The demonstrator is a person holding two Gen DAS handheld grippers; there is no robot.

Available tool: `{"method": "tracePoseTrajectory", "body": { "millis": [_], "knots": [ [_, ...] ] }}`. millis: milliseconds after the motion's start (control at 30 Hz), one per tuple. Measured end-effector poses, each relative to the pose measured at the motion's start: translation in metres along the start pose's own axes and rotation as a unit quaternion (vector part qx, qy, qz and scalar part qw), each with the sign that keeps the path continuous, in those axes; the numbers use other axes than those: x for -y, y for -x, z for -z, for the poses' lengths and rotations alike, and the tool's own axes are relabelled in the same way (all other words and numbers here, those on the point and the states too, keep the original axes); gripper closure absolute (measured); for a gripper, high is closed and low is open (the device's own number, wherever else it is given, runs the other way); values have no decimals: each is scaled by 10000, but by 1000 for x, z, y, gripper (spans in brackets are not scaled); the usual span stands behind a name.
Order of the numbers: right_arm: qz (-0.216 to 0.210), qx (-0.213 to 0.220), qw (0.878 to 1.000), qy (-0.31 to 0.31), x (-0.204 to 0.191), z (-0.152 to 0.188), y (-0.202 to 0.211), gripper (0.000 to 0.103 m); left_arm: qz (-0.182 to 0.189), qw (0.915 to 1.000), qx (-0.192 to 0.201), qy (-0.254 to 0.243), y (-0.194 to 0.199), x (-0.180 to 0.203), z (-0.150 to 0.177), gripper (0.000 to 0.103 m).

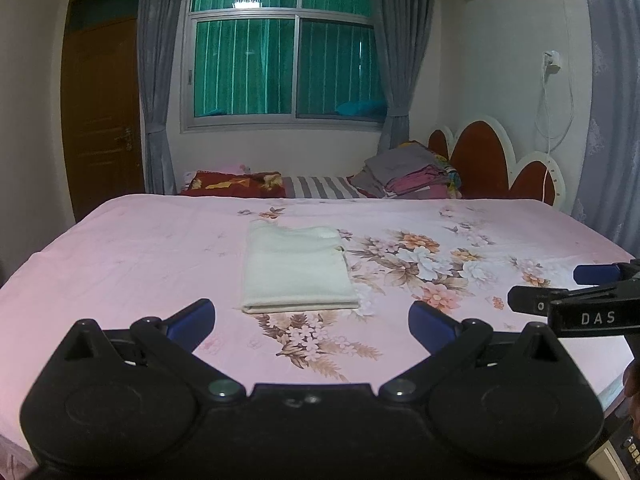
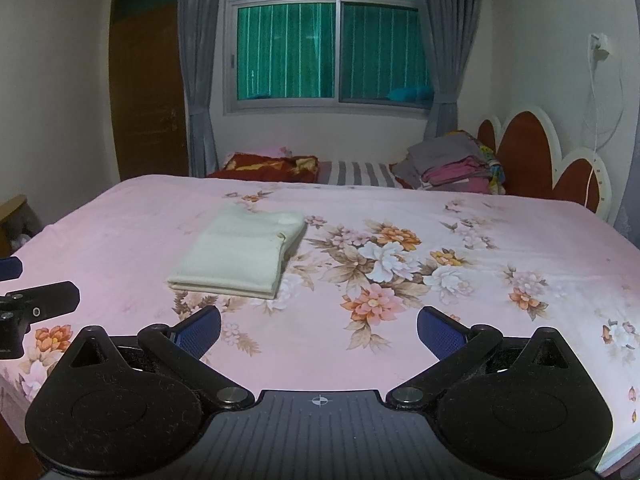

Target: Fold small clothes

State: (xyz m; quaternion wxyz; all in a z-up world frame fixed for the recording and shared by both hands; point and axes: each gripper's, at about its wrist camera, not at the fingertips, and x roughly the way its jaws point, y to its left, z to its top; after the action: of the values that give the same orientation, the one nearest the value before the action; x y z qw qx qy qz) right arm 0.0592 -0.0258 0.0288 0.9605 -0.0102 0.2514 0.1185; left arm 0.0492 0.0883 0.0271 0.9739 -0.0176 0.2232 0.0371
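A small cream garment [image 1: 296,270] lies folded into a neat rectangle on the pink floral bedsheet [image 1: 140,248]. It also shows in the right wrist view [image 2: 240,256], left of centre. My left gripper [image 1: 312,322] is open and empty, hovering just in front of the garment's near edge. My right gripper [image 2: 318,330] is open and empty, to the right of the garment and nearer to me. The right gripper shows at the right edge of the left wrist view [image 1: 580,292]. The left gripper shows at the left edge of the right wrist view [image 2: 24,300].
A pile of folded clothes [image 1: 408,174] sits at the far side of the bed by the red headboard [image 1: 480,160]. A striped pillow [image 1: 320,188] and a red cushion [image 1: 236,184] lie behind the sheet. A window, curtains and a wooden door are beyond.
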Motion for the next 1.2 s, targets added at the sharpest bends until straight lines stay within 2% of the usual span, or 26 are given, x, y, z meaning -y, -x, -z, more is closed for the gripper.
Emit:
{"method": "tracePoseTrajectory", "body": {
  "millis": [1200],
  "knots": [
    [-153,-45,9999,-38,-3,2,-2,0,-29,10000,-8,-28,-6,-7,2,0]
  ]
}}
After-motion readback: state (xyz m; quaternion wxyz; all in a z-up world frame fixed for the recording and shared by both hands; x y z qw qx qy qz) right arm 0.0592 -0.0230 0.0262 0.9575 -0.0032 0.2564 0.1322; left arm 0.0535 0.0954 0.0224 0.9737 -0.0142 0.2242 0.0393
